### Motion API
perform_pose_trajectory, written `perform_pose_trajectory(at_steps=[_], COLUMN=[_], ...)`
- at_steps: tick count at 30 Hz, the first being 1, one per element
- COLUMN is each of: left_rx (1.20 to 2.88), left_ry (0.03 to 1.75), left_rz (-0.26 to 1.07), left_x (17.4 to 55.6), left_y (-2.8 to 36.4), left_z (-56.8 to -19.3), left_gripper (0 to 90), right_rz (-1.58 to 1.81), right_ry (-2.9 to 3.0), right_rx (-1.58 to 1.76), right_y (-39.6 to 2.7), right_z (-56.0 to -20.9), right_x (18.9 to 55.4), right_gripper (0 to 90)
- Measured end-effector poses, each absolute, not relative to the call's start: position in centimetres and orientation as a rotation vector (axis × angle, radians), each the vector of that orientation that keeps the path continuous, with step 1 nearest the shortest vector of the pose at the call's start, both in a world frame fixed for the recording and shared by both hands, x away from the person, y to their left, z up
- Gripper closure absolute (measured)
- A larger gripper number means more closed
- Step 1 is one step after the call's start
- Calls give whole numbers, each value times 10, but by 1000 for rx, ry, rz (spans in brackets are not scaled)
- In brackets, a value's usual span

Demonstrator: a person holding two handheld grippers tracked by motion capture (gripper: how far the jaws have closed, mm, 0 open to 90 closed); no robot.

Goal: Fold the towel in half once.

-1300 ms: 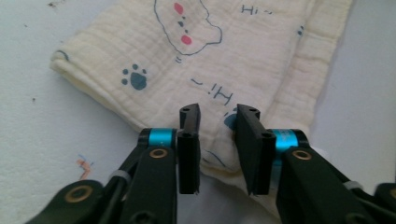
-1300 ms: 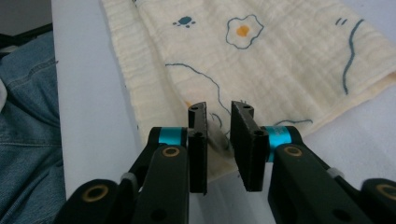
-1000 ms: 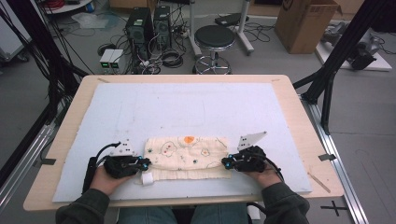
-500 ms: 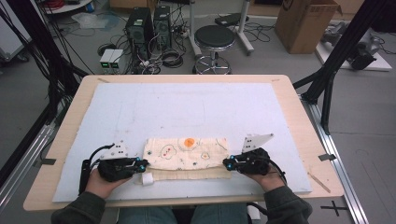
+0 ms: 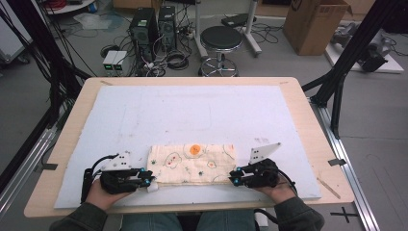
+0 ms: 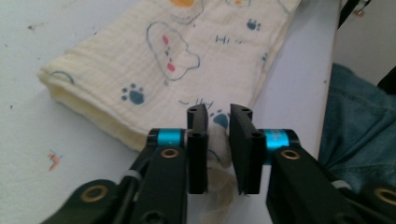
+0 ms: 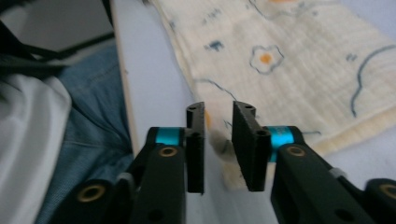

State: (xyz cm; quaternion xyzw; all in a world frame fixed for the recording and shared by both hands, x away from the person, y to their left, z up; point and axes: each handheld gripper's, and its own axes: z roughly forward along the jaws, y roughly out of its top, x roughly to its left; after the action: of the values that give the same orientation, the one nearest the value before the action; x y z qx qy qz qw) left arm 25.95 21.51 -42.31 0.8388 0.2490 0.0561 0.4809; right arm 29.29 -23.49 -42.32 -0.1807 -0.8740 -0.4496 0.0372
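Note:
A folded cream cloth [image 5: 192,163] printed with small animals and flowers lies flat near the front of the white mat. My left gripper [image 5: 149,182] is at its near left corner and my right gripper [image 5: 233,179] at its near right corner. In the left gripper view the cloth [image 6: 177,51] spreads ahead, and its bunched corner sits loose between the parted jaws of the left gripper [image 6: 218,114]. In the right gripper view the cloth [image 7: 289,60] runs off to the right, with its corner in the gap of the right gripper [image 7: 218,112]. Both pairs of jaws have just been opening.
The white mat [image 5: 192,110] covers most of the wooden table [image 5: 72,120]. The table's near edge and the person's jeans [image 6: 359,116] are close behind both grippers. Beyond the table, a stool [image 5: 220,38], computer cases [image 5: 151,26] and a cardboard box [image 5: 312,21] stand on the floor.
Both hands have eased back slightly from the cloth's ends toward the near edge. The cloth lies in the same place.

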Motion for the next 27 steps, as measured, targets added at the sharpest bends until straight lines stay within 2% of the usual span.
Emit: perform_pose_trajectory(at_steps=[2, 5, 7, 12, 27], left_rx=[2016, 2012, 2014, 2092, 2172], left_ry=[612, 629, 634, 637, 641], left_rz=[130, 130, 125, 135, 78], left_x=[261, 264, 267, 270, 265], left_y=[216, 214, 212, 205, 204], left_z=[-422, -423, -424, -429, -441], left_gripper=[686, 676, 689, 815, 841], right_rz=[-1405, -1402, -1386, -1329, -1259], right_ry=[-2660, -2666, -2679, -2716, -2758], right_rx=[-557, -577, -592, -608, -592], right_y=[-236, -236, -234, -227, -231], right_z=[-421, -423, -426, -433, -443], right_x=[294, 299, 302, 310, 301], right_gripper=[698, 698, 700, 719, 734])
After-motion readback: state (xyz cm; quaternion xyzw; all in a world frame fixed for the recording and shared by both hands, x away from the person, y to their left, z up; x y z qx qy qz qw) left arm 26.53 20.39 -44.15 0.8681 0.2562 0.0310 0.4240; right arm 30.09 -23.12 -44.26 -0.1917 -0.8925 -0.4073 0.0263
